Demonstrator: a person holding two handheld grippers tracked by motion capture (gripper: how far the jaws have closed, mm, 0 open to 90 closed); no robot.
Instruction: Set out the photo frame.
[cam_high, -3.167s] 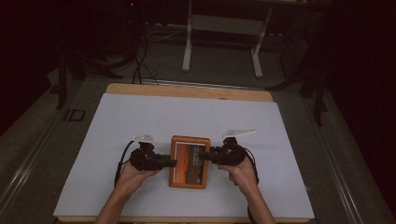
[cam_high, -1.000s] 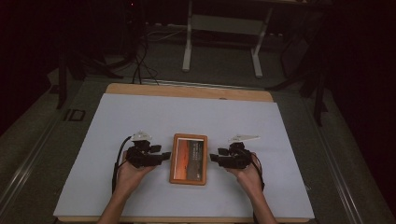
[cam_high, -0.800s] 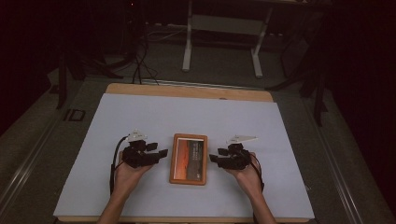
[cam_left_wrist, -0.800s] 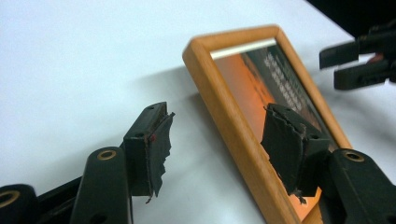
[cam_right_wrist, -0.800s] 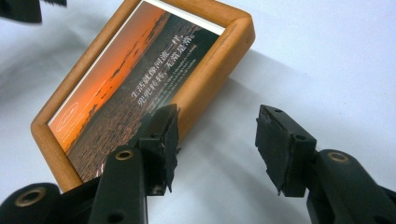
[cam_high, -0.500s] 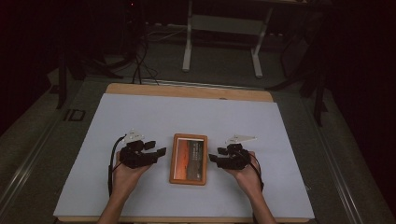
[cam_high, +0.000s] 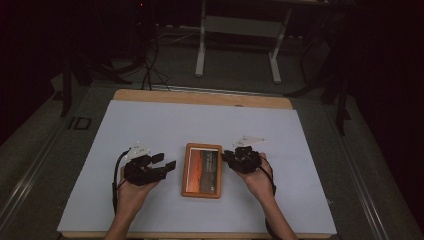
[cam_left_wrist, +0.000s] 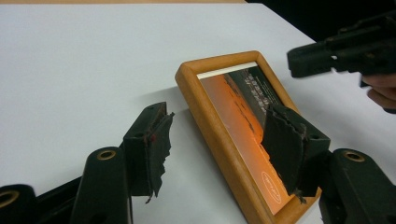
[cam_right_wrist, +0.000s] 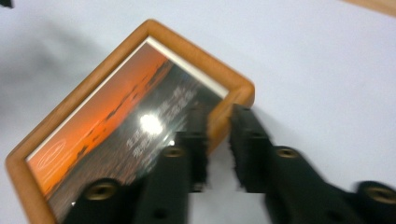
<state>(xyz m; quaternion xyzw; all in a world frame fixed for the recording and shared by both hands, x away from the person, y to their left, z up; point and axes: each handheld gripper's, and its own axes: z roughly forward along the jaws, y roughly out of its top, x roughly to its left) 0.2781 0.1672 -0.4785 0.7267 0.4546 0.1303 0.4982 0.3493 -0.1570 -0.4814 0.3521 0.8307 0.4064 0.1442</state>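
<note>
Left gripper sits just left of the picture frame, jaws spread wide — right gripper by its right edge, jaws just closing, nothing between

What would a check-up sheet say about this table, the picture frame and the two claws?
Surface: white sheet on a wooden table.
Job's things: wooden picture frame lying flat, orange picture up, between the claws.
Clutter: nothing seen.
Claws: left claw open, beside the frame, not touching; right claw has just been closing, nearly shut, nothing between its jaws.
Cables: a black cable trails from each claw.
Surroundings: dark room, white stand legs and floor cables behind.
</note>
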